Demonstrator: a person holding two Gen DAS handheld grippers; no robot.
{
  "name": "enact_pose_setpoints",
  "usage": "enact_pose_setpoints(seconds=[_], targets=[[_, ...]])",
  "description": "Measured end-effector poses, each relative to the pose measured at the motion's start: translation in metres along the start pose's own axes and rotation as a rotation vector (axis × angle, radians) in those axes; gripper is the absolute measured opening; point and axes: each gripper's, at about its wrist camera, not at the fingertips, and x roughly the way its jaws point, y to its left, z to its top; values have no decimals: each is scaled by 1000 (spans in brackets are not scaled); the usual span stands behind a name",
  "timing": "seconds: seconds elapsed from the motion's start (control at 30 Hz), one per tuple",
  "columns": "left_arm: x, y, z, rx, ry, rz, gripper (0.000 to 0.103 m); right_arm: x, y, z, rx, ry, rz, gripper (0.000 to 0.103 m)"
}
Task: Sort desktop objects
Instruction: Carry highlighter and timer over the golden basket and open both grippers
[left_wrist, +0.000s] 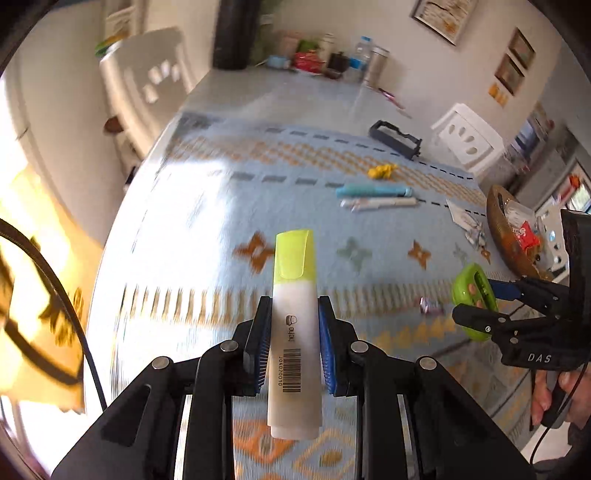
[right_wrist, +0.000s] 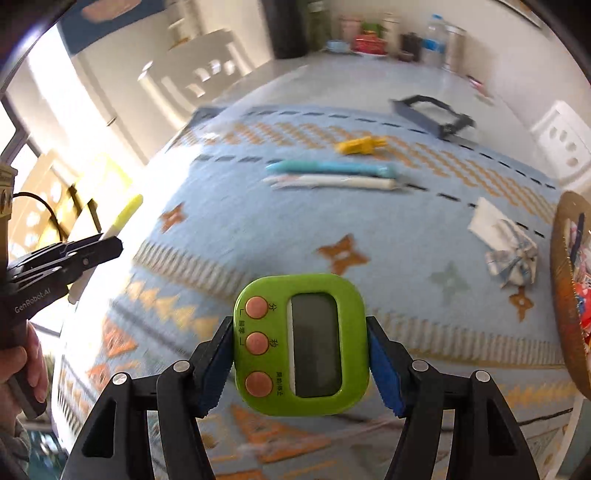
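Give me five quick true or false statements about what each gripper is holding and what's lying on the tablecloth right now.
1. The left gripper holds a yellow highlighter. True.
2. The right gripper is empty. False: it grips a green timer.
3. The timer's screen shows digits. False: it is blank.
4. A blue pen and a white pen lie side by side. True.
5. The highlighter's cap is off. False: it is on.
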Motion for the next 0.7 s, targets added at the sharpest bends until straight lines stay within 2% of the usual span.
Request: enact_pose_setpoints(seconds=[0.27,0.47,0.6,0.7], targets=[[-7,14,-51,-6,47,70,21,14,47,-26,-71,44,4,66],[-6,22,-67,-21,41,51,21,30,57,-39,-60,47,-50,66],[1,32,-78,-69,52,7,21,41,60,-46,-59,61,-66,66],[0,29,-81,-48,42,13,21,40,64,-52,-78,34,-93,66]])
